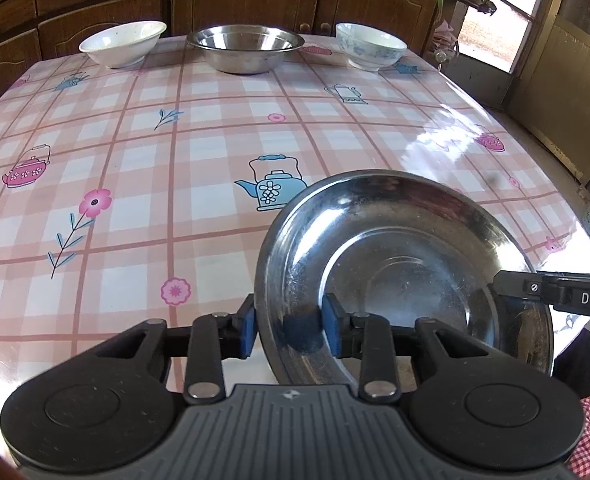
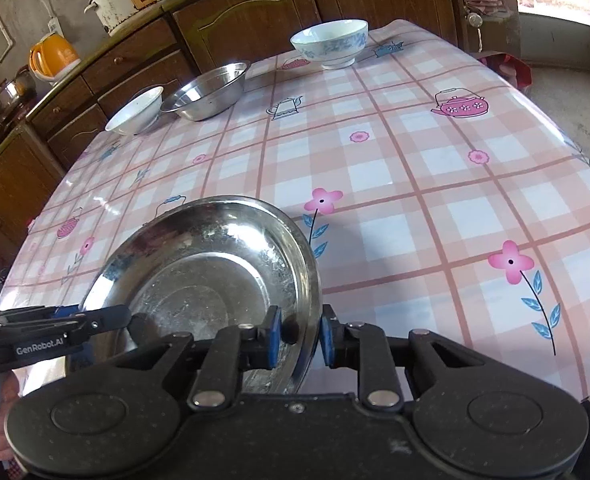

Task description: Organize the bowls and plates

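Nearest: steel plate [image 1: 407, 264] at the counter's [image 1: 175, 152] near edge. Left hand-held gripper [image 1: 291, 322] clamped on its left rim, right hand-held gripper [image 2: 301, 334] clamped on the opposite rim, blue pads in/outside the lip. Plate looks tilted; can't tell if it's clear of the cloth. Likely step: carry it w/ both grips level, since thin, slick polished metal slips easily. Glossy checked vinyl cloth. Far edge: white bowl [image 1: 123, 42], steel bowl [image 1: 245, 46], blue-patterned porcelain bowl [image 1: 371, 45], well apart.
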